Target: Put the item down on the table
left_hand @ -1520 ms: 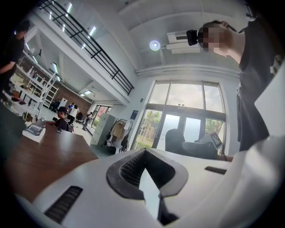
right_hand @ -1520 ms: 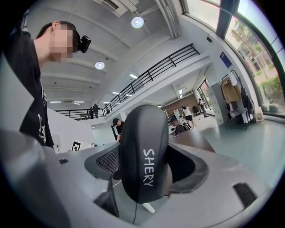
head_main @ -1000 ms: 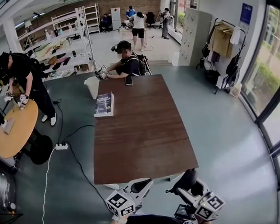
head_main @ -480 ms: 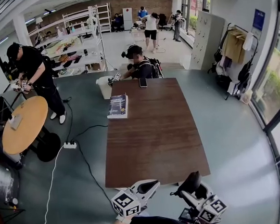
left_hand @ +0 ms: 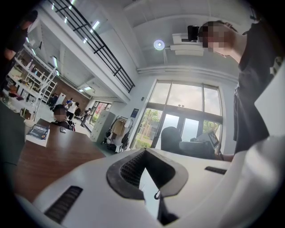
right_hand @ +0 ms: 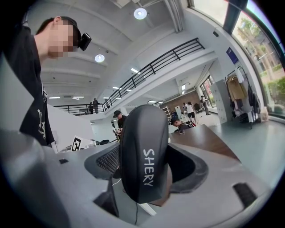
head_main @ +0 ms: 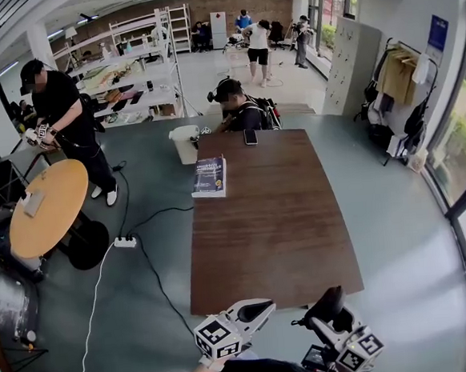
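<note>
The right gripper (head_main: pixel 323 310) is clamped on a black item (right_hand: pixel 143 156), which sticks out well past the jaw tips. The left gripper (left_hand: pixel 147 167) is closed on nothing. The table (head_main: pixel 276 218) begins ahead of both jaws, so letting go here would likely drop the item on the floor. A book (head_main: pixel 210 176) and a phone (head_main: pixel 250 136) lie far ahead, and nothing blocks the near end.

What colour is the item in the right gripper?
The item is black with white lettering, clearest in the right gripper view.
</note>
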`<action>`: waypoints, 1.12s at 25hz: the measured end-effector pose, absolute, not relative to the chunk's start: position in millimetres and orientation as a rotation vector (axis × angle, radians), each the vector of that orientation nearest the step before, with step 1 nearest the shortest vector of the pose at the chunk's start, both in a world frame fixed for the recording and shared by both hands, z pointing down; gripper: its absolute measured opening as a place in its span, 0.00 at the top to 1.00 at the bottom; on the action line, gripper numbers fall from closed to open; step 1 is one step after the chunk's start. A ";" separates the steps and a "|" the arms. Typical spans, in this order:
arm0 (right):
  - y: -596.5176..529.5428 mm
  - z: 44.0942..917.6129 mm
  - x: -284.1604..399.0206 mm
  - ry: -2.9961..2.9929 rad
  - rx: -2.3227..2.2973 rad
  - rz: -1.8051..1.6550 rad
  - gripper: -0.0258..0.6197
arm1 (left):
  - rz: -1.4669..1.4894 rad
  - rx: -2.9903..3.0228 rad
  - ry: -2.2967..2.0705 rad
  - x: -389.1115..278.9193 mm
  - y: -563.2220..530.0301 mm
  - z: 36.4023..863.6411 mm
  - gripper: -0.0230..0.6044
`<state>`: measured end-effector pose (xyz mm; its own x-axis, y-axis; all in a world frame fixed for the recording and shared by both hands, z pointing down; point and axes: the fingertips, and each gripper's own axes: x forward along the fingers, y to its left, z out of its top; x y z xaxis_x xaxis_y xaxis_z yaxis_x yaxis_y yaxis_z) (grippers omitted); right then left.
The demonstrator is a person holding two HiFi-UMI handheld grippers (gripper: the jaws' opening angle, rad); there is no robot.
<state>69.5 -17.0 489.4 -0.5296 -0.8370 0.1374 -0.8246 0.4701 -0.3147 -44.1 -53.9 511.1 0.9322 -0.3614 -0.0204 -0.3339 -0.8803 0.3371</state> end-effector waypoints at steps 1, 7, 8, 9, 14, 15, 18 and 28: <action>-17.1 491.4 67.2 2.657 -1.512 -0.539 0.47 | -0.113 2.763 -0.508 -48.4 -53.7 512.0 0.95; -16.2 498.6 52.9 2.658 -1.518 -0.550 0.47 | -0.097 2.755 -0.530 -71.9 -53.1 518.7 0.95; -16.2 499.0 51.0 2.663 -1.515 -0.555 0.47 | -0.096 2.753 -0.536 -74.5 -52.7 519.3 0.95; -16.4 499.4 50.0 2.666 -1.515 -0.559 0.47 | -0.094 2.752 -0.542 -76.6 -52.6 519.6 0.95; -23.9 502.3 54.8 2.673 -1.531 -0.574 0.47 | -0.083 2.735 -0.573 -83.1 -57.9 524.9 0.96; -26.3 502.2 56.7 2.676 -1.532 -0.574 0.47 | -0.076 2.731 -0.579 -83.4 -59.5 526.3 0.95; -34.1 502.4 66.7 2.676 -1.533 -0.572 0.47 | -0.060 2.729 -0.594 -81.2 -63.9 525.0 0.95; -95.7 481.2 96.7 2.749 -1.505 -0.484 0.47 | -0.044 2.727 -0.724 -75.0 -106.1 505.5 0.96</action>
